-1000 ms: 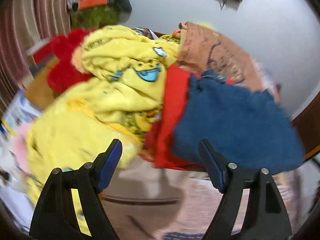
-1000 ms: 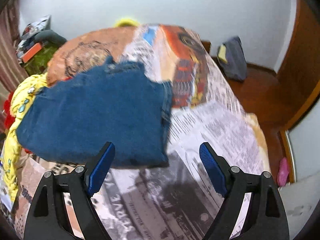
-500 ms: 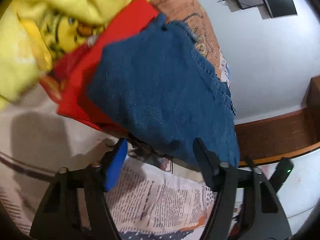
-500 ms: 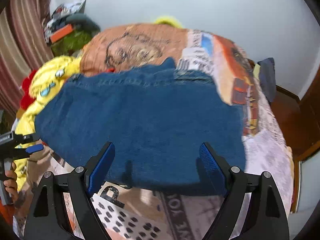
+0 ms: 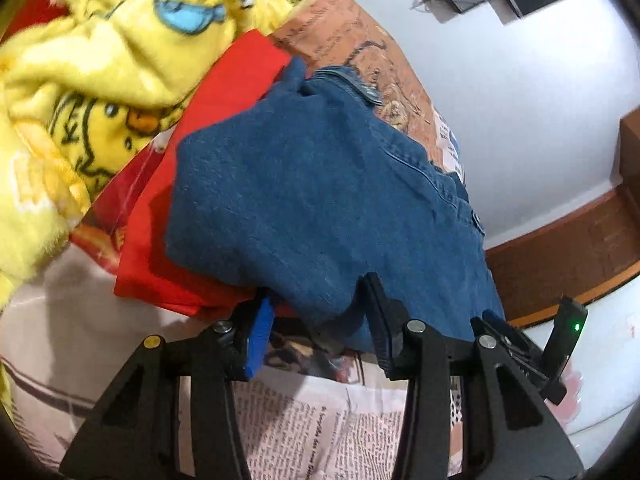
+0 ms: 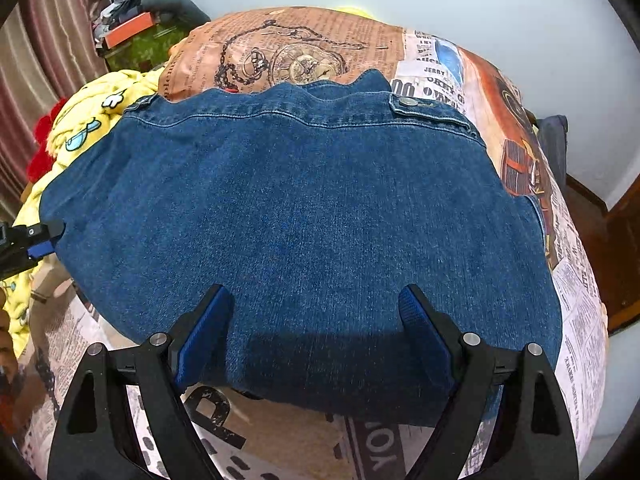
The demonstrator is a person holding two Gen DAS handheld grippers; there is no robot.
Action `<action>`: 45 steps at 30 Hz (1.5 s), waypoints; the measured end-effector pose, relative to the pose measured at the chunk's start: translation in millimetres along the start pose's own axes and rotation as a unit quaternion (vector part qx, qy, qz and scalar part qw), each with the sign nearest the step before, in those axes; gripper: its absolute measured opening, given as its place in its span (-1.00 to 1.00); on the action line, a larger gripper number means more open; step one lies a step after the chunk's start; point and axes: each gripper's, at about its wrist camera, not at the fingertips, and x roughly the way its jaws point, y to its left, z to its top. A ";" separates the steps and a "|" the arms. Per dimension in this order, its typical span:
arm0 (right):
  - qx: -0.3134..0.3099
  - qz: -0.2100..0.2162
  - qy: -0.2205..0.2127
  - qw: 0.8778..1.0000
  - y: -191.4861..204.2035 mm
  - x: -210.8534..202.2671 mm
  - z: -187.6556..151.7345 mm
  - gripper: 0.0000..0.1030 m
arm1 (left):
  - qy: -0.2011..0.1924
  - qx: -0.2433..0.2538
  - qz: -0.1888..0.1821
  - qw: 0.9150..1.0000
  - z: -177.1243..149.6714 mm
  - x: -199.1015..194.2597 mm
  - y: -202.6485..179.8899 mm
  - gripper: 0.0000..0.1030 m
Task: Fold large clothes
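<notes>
A folded blue denim garment (image 6: 312, 216) lies on a bed with a newspaper-print cover (image 6: 304, 48). It also shows in the left wrist view (image 5: 312, 200), resting partly on a red cloth (image 5: 224, 92). My left gripper (image 5: 320, 316) is open, its fingers either side of the denim's near corner. My right gripper (image 6: 316, 320) is open, its fingers spread over the denim's near edge. The left gripper shows small at the left edge of the right wrist view (image 6: 28, 240), at the denim's left corner.
A yellow cartoon-print blanket (image 5: 80, 80) is heaped to the left of the denim. Curtains (image 6: 24, 80) and cluttered items (image 6: 140, 20) stand at far left. A dark bag (image 6: 554, 140) sits by the wall on the right, over a wooden floor (image 5: 560, 248).
Both grippers have moved in toward the denim. The left swung from the yellow blanket to the denim's corner and its jaws narrowed. The right advanced over the near edge.
</notes>
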 end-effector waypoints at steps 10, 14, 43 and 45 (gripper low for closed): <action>-0.002 0.002 -0.007 1.000 1.7 3.0 -0.4 0.66 | -0.025 -0.043 -0.002 0.999 10.4 4.6 31.5 0.16; -0.005 -0.003 -0.005 1.000 2.1 3.2 -0.2 0.66 | -0.034 -0.042 0.009 0.999 25.8 17.9 25.3 0.15; -0.035 0.071 0.029 0.996 64.8 41.7 26.3 0.66 | -0.179 0.191 0.029 0.965 37.9 -53.5 -156.0 -0.60; -0.034 0.088 0.037 0.995 56.9 37.3 26.8 0.66 | -0.172 0.190 0.024 0.966 34.9 -45.4 -166.2 -0.60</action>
